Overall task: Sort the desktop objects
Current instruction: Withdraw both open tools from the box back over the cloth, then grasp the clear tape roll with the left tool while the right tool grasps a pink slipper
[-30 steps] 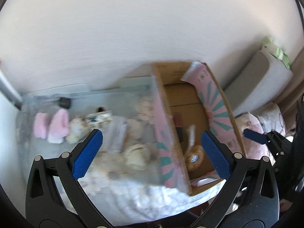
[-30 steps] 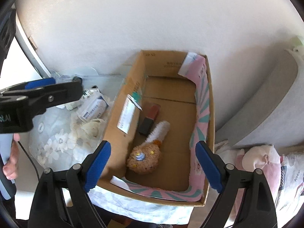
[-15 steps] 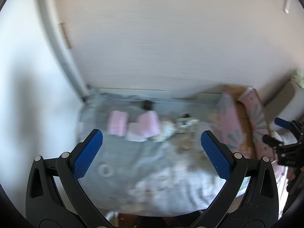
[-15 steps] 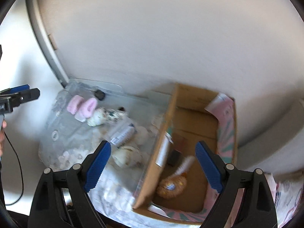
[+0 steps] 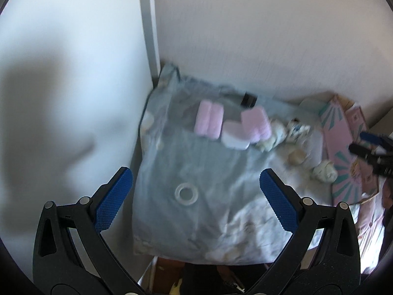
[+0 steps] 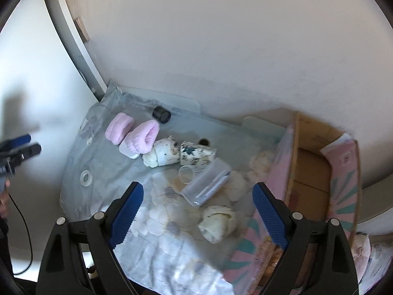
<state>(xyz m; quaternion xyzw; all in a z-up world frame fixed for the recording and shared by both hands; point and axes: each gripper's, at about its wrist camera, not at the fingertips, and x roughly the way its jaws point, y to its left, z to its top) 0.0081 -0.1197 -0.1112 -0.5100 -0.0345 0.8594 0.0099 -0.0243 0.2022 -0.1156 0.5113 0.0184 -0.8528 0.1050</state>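
Observation:
Loose objects lie on a flowered cloth [image 6: 172, 241]: two pink fuzzy slippers [image 6: 143, 136] [image 5: 208, 119], a black cap [image 6: 161, 113], a clear tape ring [image 6: 85, 177] [image 5: 186, 193], a patterned mug [image 6: 196, 153], a clear plastic case [image 6: 207, 185] and a cream sock roll [image 6: 217, 223]. My right gripper [image 6: 197, 209] hangs open above the case and the sock roll, nothing between its fingers. My left gripper [image 5: 195, 198] is open over the tape ring at the cloth's left end and holds nothing. A cardboard box [image 6: 316, 172] stands at the right.
A wall runs along the back and a white panel [image 5: 61, 86] closes the left side. The left gripper's tip [image 6: 19, 148] shows at the left edge of the right wrist view. A grey cushion [image 6: 373, 201] lies beyond the box.
Both grippers have swung left, away from the cardboard box, and now look at the cloth and its loose objects. Both have stayed open and empty.

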